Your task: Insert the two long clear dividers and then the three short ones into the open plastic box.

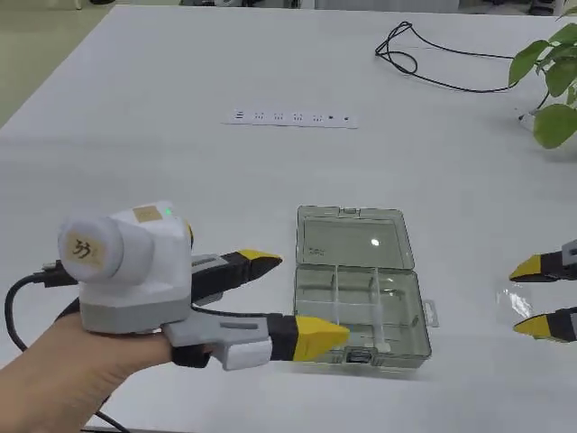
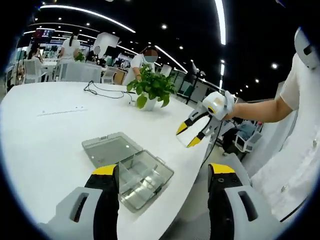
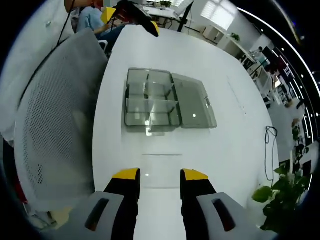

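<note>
**Status.** Open plastic box (image 1: 416, 302) sits on the white table (image 1: 180, 135), lid (image 1: 352, 236) folded flat behind it. Clear partitions (image 3: 150, 97) already stand inside, lengthwise and crosswise; exact count can't be read. One thin clear divider (image 3: 161, 165) appears to lie flat on the table just ahead of the right claw (image 3: 160, 174), apart from the box; its outline is faint.

**Claws.** Left claw (image 1: 308, 298): jaws spread wide, nothing held, hovering beside the box's left wall. Right claw: jaws apart w/ a moderate gap, nothing visibly gripped, well right of the box.

**Step in hand (judgement).** Pick up the loose divider w/ the right claw.
- Piece lies flat, so there's no edge to pinch from above. Tip or slide it to lift one long edge, then close on that edge.
- Grip near the middle to limit swing.
- Carry it upright and line its ends up w/ the wall slots before pressing down.
- Left claw could brace the box wall, since a light box may skid on the smooth top.

**Materials.** Box is smoky translucent rigid plastic, rectangular w/ thin walls. Divider is a clear, glossy, flat strip, likely slippery and springy. Table is matte and smooth. Jaw tips are yellow and tapered.
</note>
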